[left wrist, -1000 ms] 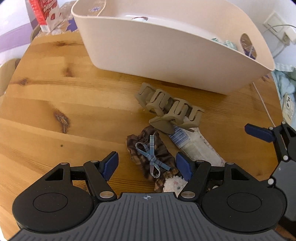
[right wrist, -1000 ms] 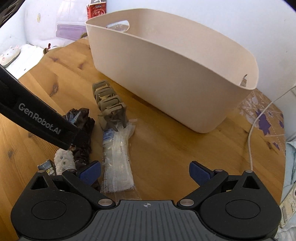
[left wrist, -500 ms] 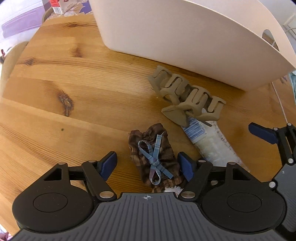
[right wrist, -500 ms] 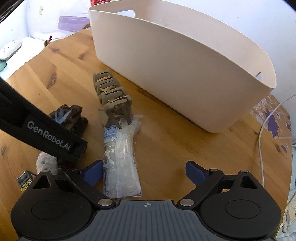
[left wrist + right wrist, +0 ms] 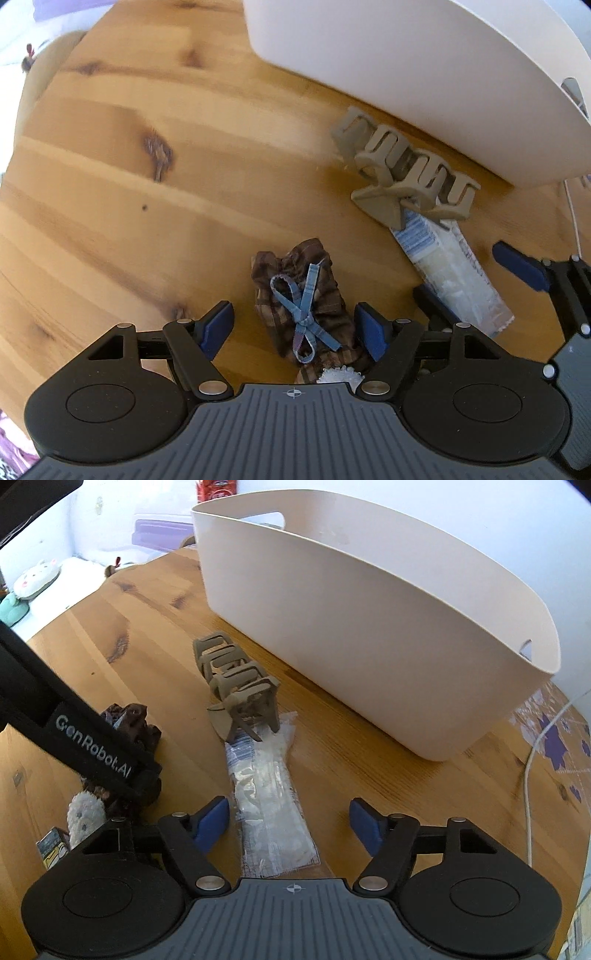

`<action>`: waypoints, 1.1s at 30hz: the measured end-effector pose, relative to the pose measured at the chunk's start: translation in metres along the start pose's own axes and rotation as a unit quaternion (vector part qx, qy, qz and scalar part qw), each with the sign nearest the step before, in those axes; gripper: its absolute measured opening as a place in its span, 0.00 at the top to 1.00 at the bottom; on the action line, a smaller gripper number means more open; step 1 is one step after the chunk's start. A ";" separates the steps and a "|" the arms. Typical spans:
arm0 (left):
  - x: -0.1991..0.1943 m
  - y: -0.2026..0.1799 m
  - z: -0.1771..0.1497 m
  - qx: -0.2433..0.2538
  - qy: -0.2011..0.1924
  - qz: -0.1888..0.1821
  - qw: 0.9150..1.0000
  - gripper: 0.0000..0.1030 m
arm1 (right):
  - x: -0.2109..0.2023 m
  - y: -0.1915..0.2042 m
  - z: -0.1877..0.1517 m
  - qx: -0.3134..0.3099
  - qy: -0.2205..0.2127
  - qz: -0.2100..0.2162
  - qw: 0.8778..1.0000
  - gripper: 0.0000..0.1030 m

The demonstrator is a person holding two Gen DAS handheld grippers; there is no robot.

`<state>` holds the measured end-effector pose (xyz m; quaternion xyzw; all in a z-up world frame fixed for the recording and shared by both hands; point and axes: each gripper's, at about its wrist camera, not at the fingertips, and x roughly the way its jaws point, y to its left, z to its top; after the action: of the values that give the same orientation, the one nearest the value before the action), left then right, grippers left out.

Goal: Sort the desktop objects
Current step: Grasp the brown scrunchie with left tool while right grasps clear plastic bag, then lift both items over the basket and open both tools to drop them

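Note:
A brown plaid scrunchie with a blue bow lies on the wooden table, between the open fingers of my left gripper. It also shows in the right wrist view, partly hidden by the left gripper's body. A clear plastic packet lies between the open fingers of my right gripper; it also shows in the left wrist view. A taupe hair claw clip rests on the packet's far end, also in the left wrist view. A cream tub stands behind.
A white fluffy item and a small printed card lie at my left. A white cable runs along the table's right side. A purple box and plush toys sit beyond the far edge.
Both grippers have come lower and closer to the table. The scrunchie now sits deeper between the left fingers, and the packet has come between the right fingers. Both stay open.

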<state>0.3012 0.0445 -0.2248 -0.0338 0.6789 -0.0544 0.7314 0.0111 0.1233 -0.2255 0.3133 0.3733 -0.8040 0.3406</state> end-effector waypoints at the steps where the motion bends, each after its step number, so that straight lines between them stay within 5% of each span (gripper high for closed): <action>1: 0.000 -0.002 -0.001 0.003 0.001 0.002 1.000 0.28 | -0.001 0.001 0.001 -0.005 -0.001 0.004 1.000 0.33; 4: 0.000 -0.008 -0.004 0.012 -0.005 0.008 1.000 0.28 | -0.004 0.005 0.002 -0.013 0.000 0.015 1.000 0.49; 7: -0.004 -0.012 -0.003 0.011 -0.012 0.012 1.000 0.40 | -0.008 0.007 0.001 -0.008 0.004 0.028 1.000 0.70; 10: -0.007 -0.015 -0.001 0.017 -0.017 0.010 1.000 0.54 | -0.012 0.006 -0.002 0.002 0.011 0.029 1.000 0.72; 14: -0.010 -0.019 0.000 0.020 -0.018 0.006 1.000 0.61 | -0.017 0.001 -0.008 0.020 0.024 0.027 0.999 0.74; 28: -0.022 -0.037 0.004 0.019 -0.042 0.006 0.999 0.65 | -0.034 -0.023 -0.033 0.108 0.036 0.003 0.994 0.75; 33: -0.008 -0.014 0.013 0.013 -0.054 0.006 0.998 0.65 | -0.049 -0.028 -0.030 0.128 0.020 -0.001 0.992 0.75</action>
<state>0.3136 0.0313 -0.2137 -0.0227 0.6375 -0.0566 0.7680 0.0244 0.1765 -0.1934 0.3699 0.2737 -0.8393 0.2897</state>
